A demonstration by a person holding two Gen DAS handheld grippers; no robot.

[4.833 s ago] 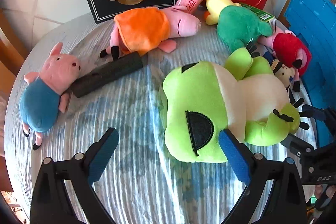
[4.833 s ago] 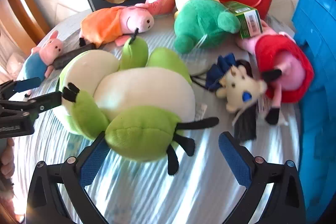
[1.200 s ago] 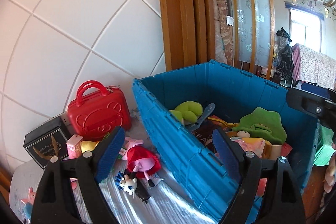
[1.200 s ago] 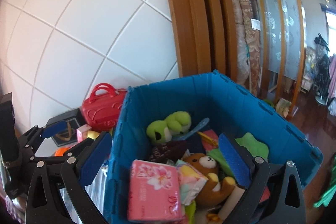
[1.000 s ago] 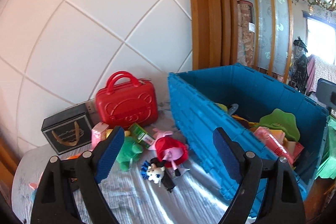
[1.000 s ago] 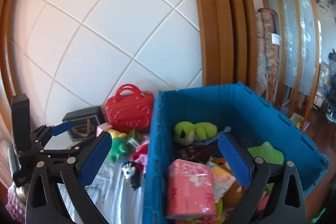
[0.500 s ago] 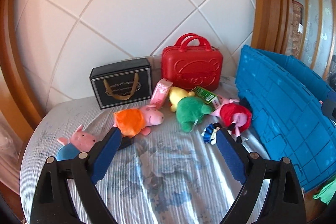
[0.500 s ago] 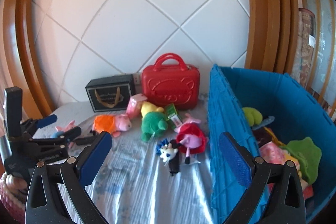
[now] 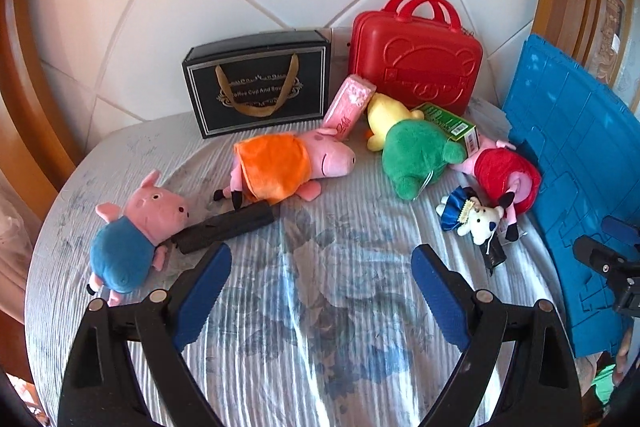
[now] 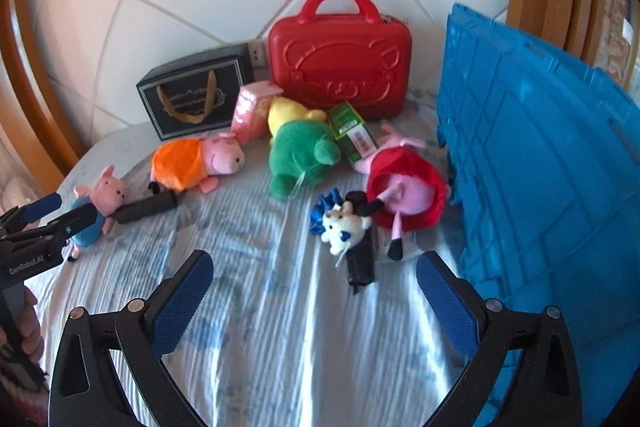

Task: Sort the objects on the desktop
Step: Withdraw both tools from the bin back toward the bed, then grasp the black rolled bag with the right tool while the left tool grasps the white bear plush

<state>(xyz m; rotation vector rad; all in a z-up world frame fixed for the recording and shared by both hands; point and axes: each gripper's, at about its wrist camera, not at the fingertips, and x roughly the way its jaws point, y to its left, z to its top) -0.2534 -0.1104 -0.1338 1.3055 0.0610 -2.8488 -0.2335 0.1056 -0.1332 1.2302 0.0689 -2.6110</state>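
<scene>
Soft toys lie on the round table [image 9: 304, 327]: a pig in blue [image 9: 128, 239], a pig in orange [image 9: 284, 167], a green plush [image 9: 416, 155], a pig in red [image 9: 504, 175] and a small white doll [image 9: 480, 219]. A dark tube [image 9: 228, 227] lies by the blue pig. My left gripper [image 9: 320, 287] is open and empty, above the table's front. My right gripper [image 10: 316, 295] is open and empty, just before the white doll [image 10: 344, 223]. The blue crate [image 10: 540, 179] stands at the right.
A red case [image 9: 416, 55], a black gift box [image 9: 260, 87], a pink packet [image 9: 348, 103], a yellow plush [image 9: 384, 119] and a green carton [image 9: 452, 123] stand at the back by the tiled wall. The crate's wall [image 9: 580, 167] borders the table's right side.
Both grippers have swung from above the crate back down and left to the table. The big green frog plush, on the table 4.8 s ago, now is gone from it.
</scene>
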